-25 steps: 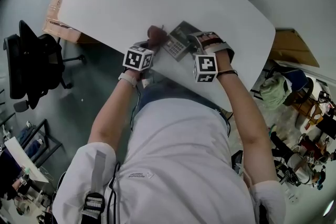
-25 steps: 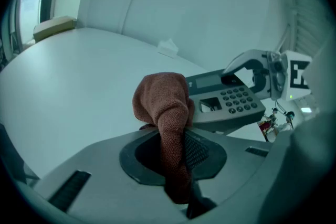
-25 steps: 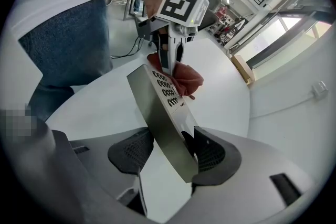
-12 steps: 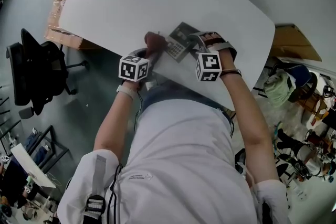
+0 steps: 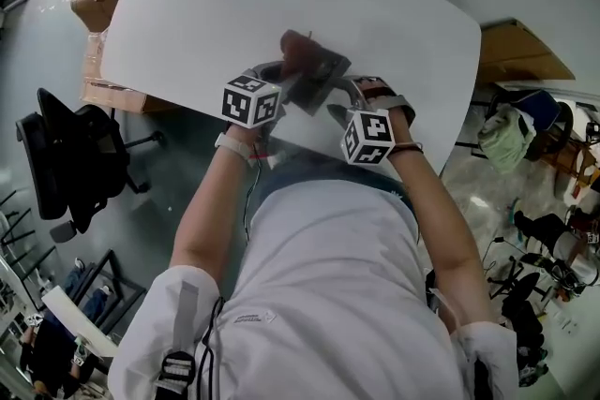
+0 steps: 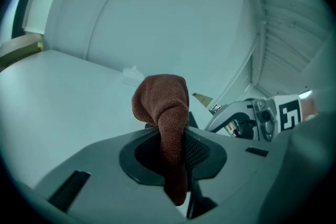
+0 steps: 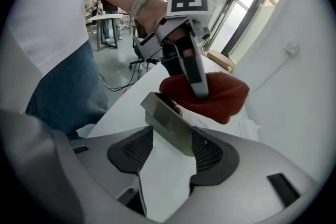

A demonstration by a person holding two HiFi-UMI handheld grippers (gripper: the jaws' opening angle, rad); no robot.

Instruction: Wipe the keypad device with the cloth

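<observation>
Keypad device (image 7: 170, 123) came up tilted, held by the right gripper (image 7: 169, 152), fingers just widened. Left gripper (image 5: 281, 68) fingers pinched the cloth (image 6: 163, 107) at its 11 o'clock; wiping could proceed.

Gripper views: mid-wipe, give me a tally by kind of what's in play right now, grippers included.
Grippers: 2 (left gripper clamped on the cloth; right gripper, jaws just been opening, with the keypad device between them)
Cloths: 1, red-brown
Keypad devices: 1
Total: 4
</observation>
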